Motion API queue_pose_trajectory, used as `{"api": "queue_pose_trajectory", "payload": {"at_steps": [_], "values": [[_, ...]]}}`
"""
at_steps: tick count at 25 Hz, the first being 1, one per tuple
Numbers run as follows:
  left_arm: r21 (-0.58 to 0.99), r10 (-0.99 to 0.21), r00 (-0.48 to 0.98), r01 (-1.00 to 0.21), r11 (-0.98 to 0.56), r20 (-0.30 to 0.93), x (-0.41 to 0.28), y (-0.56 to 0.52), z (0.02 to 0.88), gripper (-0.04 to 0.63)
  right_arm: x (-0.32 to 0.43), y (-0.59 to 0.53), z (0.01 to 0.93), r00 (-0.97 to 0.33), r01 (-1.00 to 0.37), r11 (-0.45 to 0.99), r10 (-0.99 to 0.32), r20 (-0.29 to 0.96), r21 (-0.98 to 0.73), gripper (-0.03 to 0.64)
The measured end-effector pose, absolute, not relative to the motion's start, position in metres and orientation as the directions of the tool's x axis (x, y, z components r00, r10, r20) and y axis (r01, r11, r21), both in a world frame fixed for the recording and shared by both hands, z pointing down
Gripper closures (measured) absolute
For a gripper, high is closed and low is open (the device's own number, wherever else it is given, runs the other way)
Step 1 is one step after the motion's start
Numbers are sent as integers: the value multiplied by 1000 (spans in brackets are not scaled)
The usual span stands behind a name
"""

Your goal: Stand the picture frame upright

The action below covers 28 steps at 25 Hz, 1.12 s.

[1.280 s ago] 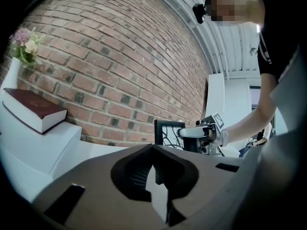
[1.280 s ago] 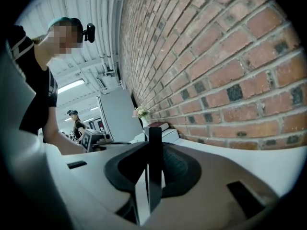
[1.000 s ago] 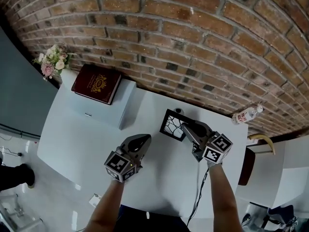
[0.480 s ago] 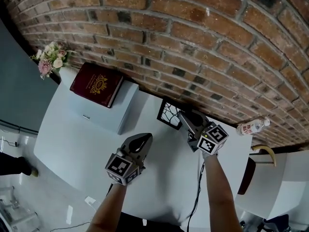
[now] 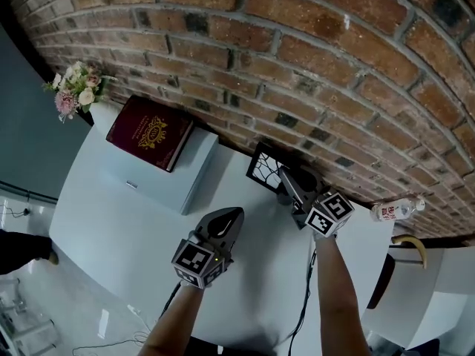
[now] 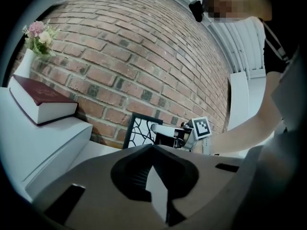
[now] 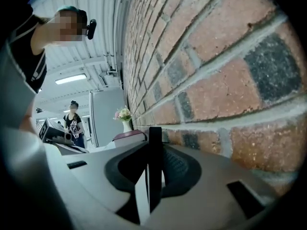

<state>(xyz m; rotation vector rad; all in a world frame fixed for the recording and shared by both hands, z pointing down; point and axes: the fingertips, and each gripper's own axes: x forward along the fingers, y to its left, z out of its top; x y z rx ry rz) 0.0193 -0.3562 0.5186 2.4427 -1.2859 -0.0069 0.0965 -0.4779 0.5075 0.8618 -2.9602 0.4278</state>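
At the left end of the brick wall (image 5: 297, 50) stand flowers (image 5: 74, 89), then a dark red book (image 5: 151, 132) on a white box (image 5: 159, 180) set against the wall. Out from the wall, the left gripper (image 5: 234, 213) hovers with its jaws pressed together on nothing. Further right, the picture frame (image 5: 267, 167) stands upright close before the wall, its edge pinched by the right gripper (image 5: 288, 180). A bottle (image 5: 393, 211) lies near the wall's foot.

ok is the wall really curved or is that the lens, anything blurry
Lens: in the head view the wall bows into an arc but stays sharp; the left gripper view has black corners and a crisp frame; in the right gripper view the nearest bricks loom large and slightly soft.
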Motion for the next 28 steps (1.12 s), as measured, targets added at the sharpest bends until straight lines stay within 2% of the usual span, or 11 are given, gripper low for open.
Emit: {"api": "queue_pose_trajectory", "payload": {"at_steps": [14, 24, 28], "values": [[376, -778, 607, -767, -519, 164, 34, -374, 542, 589, 90, -505, 509, -863, -505, 854, -497, 96, -125, 545], [397, -752, 640, -737, -546, 154, 41, -373, 543, 589, 93, -511, 513, -795, -606, 779, -598, 101, -160, 534], [392, -751, 642, -737, -550, 154, 39, -373, 543, 589, 93, -511, 513, -780, -625, 760, -618, 102, -178, 502]]}}
